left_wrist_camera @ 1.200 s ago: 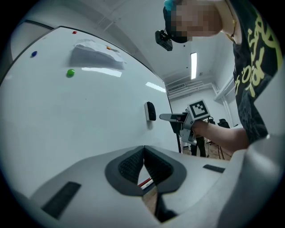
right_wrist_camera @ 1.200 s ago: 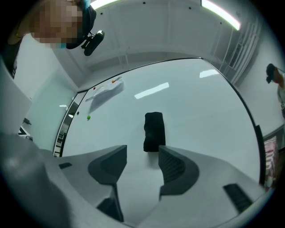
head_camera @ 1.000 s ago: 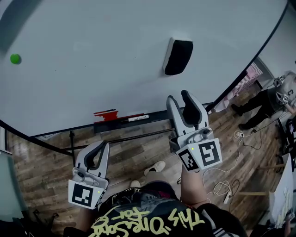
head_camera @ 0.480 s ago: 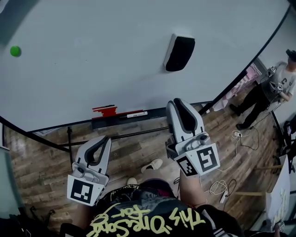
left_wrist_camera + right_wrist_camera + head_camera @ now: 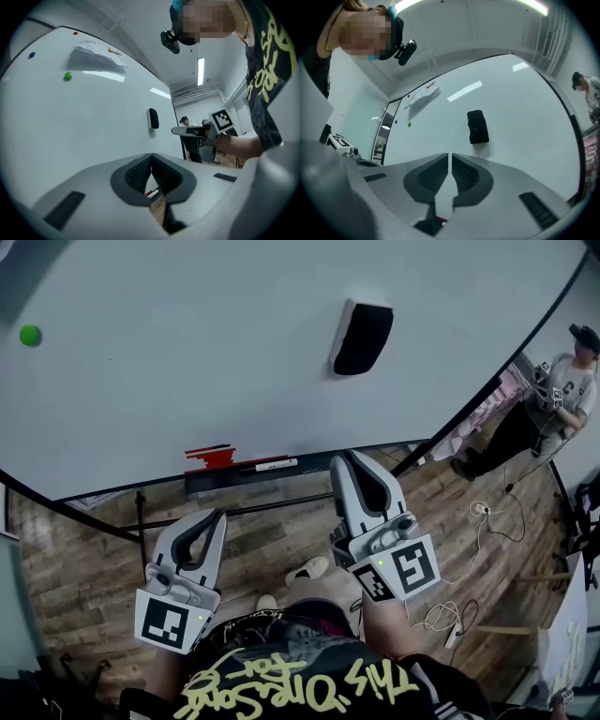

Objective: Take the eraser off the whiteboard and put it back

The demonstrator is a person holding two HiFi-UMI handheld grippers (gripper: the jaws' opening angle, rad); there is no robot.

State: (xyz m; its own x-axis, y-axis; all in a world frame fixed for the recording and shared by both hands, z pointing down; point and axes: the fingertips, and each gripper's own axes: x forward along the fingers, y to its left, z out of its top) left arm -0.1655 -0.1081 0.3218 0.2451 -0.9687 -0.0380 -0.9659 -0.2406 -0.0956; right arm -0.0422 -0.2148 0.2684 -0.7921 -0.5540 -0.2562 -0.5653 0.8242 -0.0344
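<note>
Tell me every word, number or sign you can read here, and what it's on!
"This One Song for" (roughly, seen upside down): yellow letters on the person's black shirt.
Black-and-white square patterns, no letters: marker cubes on the left gripper and right gripper, whose jaws have just been closing, empty.
Label on the white pen in the tray: too small to read.

i'm looking steeply down on the whiteboard (image 5: 187,362) from the head; both gripper cameras are facing it, all sharing the eraser (image 5: 361,337).
</note>
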